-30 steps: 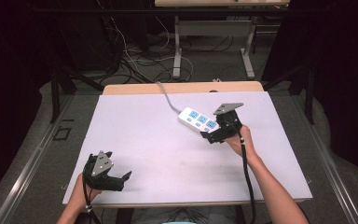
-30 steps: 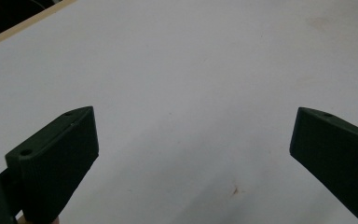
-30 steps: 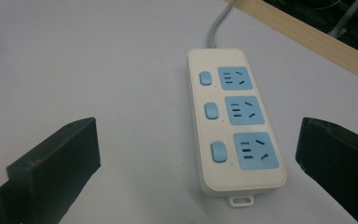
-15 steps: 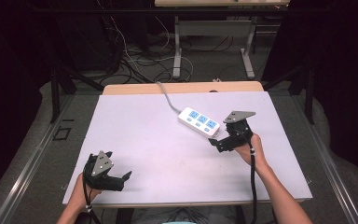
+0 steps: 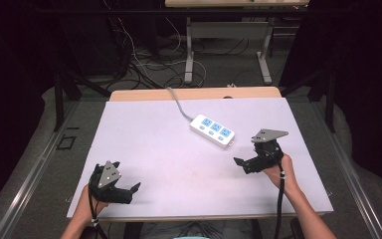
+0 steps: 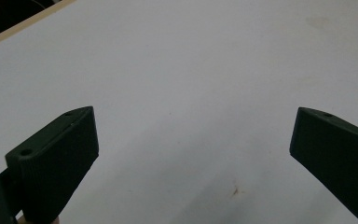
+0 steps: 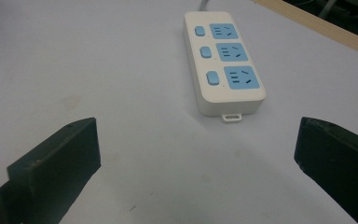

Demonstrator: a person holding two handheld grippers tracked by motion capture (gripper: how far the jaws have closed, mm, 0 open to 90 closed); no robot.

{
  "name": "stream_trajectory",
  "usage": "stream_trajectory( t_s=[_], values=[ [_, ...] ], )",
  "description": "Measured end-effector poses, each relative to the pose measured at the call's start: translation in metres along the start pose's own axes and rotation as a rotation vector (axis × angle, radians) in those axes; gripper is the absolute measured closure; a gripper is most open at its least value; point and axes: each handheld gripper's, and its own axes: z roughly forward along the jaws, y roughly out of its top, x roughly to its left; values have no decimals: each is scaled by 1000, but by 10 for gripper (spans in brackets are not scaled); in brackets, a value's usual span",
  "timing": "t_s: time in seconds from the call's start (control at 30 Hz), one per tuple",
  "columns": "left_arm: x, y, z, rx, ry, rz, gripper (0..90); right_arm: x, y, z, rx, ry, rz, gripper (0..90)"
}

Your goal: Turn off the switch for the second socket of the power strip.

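Note:
A white power strip (image 5: 213, 131) with three blue sockets and blue switches lies flat on the white table (image 5: 169, 149), right of centre; its grey cord (image 5: 178, 103) runs off the far edge. My right gripper (image 5: 242, 164) hovers just right of and nearer than the strip, open with nothing between its jaws. In the right gripper view the power strip (image 7: 223, 63) lies ahead of the right gripper (image 7: 198, 154), apart from it. My left gripper (image 5: 132, 191) rests at the near left corner, open and empty. The left gripper (image 6: 193, 154) faces bare table (image 6: 191, 70).
The white board lies on a wooden tabletop whose edge (image 5: 194, 93) shows at the back. Beyond it are table legs (image 5: 189, 50) and tangled cables (image 5: 144, 59) on the floor. A small stain (image 6: 235, 190) marks the table near the left gripper.
My right gripper has drawn back from the power strip, toward the near right. The strip stays in place. The left gripper has not moved.

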Motion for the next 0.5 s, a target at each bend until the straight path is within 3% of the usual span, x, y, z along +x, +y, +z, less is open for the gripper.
stream_trajectory(
  t_s=[0.5],
  values=[
    [0,0,1,-1,1,-3,10,3,-22,-13,14,-18,16,0]
  ],
)
